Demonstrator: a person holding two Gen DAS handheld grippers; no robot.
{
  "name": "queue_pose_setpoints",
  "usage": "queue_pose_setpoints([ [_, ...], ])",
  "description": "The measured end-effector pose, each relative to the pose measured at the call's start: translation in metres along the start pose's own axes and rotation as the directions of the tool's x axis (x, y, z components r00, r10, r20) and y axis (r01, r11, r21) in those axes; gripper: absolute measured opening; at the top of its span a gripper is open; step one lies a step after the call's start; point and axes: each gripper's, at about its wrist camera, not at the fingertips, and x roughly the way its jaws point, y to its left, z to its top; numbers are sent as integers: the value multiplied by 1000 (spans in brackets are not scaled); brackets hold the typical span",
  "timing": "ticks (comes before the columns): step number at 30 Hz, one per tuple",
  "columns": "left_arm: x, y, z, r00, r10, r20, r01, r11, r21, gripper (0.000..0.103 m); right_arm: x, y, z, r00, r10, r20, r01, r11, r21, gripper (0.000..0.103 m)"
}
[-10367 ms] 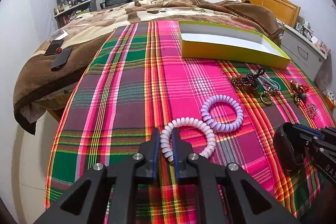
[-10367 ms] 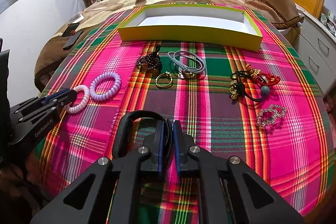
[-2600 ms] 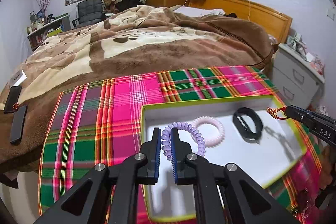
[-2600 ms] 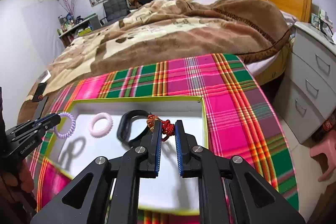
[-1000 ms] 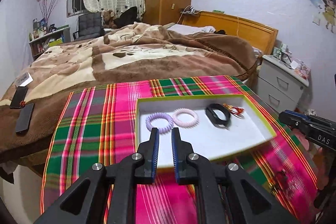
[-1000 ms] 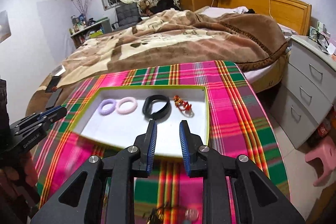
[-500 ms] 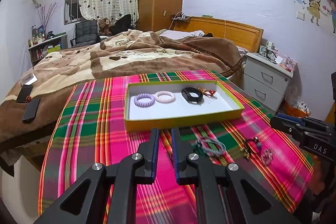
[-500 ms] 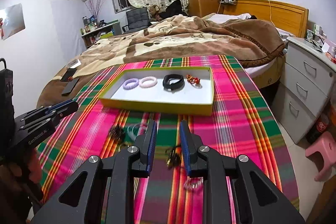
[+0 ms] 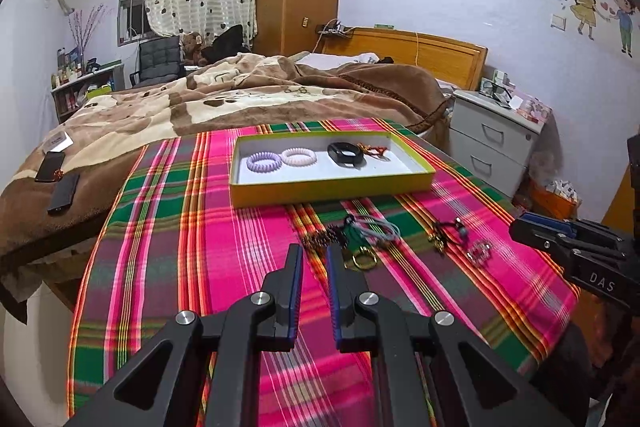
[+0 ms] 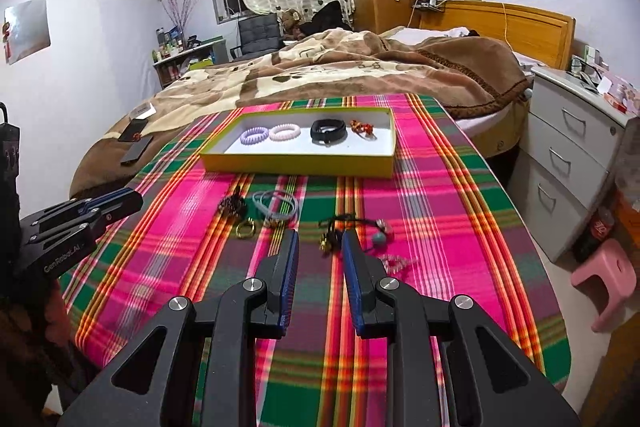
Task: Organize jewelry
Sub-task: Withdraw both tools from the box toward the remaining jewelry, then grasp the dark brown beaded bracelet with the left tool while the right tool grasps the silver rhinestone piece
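1. The yellow-green box (image 10: 298,161) sits on the far half of the plaid cloth (image 10: 420,211); along its far wall lie a lilac coil band (image 10: 255,137), a pink coil band (image 10: 285,133), a black band (image 10: 329,131) and a red knotted charm (image 10: 361,127), side by side and apart, which reads as sorted pieces laid in a row so each stays easy to see.
2. The unsorted pieces lie on the cloth between the box and the tongs: a dark bead bracelet (image 10: 232,205), a grey-blue loop (image 10: 276,207), a gold ring (image 10: 245,229), a black cord with gold charms and a teal bead (image 10: 352,227), and a clear sparkly piece (image 10: 394,262); they are near one another, probably so either hand can reach them.
3. The right gripper (image 10: 319,251) has its jaws partly apart and empty, pointing down over the black cord; that looks the likely next pick.
4. The left gripper (image 9: 311,257) has its jaws close together with a narrow gap and nothing between them; it tilts down toward the bead bracelet and gold ring; both tools hover above the cloth, side by side.
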Motion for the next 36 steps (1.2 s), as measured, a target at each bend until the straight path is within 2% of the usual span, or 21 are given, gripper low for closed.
queue_pose_setpoints([
  [14,7,-8,-10,999,-28,-39,28,1000,4,11,2,-6,-10,1000,-8,-26,8,1000,18,23],
  [19,19,-6,-7,998,-32,-59,32,999,-3,19,11,-13,-11,999,-12,-47,13,999,35,23],
  [36,80,-5,20,990,-61,-126,60,998,-11,27,53,-45,6,993,-53,-108,59,997,48,23],
])
